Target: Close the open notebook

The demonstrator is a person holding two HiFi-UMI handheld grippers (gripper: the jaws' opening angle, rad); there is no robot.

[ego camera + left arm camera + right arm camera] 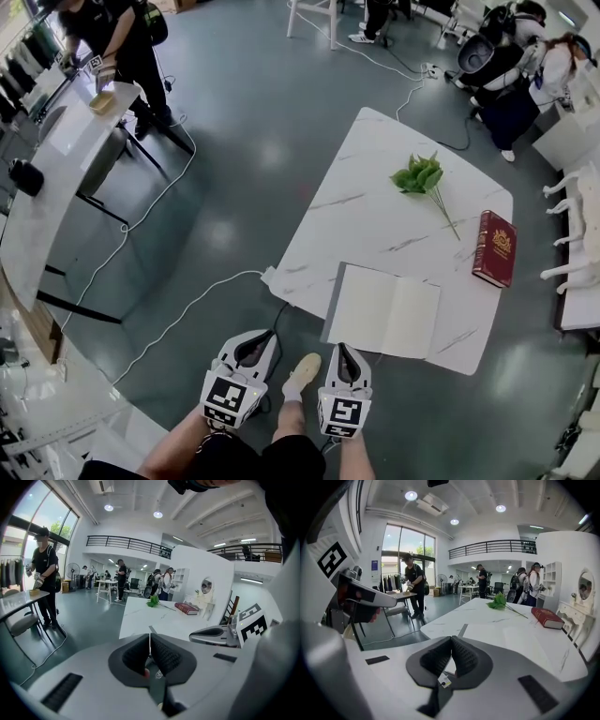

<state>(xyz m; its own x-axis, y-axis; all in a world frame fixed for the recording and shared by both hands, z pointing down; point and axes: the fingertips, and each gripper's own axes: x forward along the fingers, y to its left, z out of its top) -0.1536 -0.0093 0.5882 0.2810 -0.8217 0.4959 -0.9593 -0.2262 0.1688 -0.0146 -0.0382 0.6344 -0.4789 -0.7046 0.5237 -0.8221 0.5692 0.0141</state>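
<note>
Head view, looking steeply down: nearest the camera, a person's two forearms reach forward, each hand holding a gripper topped by a cube with square markers. Both the left gripper (259, 339) and the right gripper (343, 351) hover side by side above the grey floor (234, 141), just short of the open notebook (384, 309) and not touching it. Each gripper view shows its jaws pressed together with nothing between them. A pale shoe (303, 372) shows between the two grippers.

Just past them, the open notebook lies flat with blank pages up, at the near edge of a white marble-patterned counter (375, 187). The right gripper points toward the notebook's left page; the left gripper sits further to the notebook's left.

Left of the notebook, a white cable (178, 319) trails across the floor.

Beyond the notebook and to its right, a closed red book (494, 247) lies near the counter's edge, apart from it. Further beyond the notebook, a green leafy sprig (419, 175) lies on the counter, its stem pointing toward the red book.

Far to the notebook's left stands a second long white counter (56, 169), with a person in dark clothes (117, 37) at its far end.
</note>
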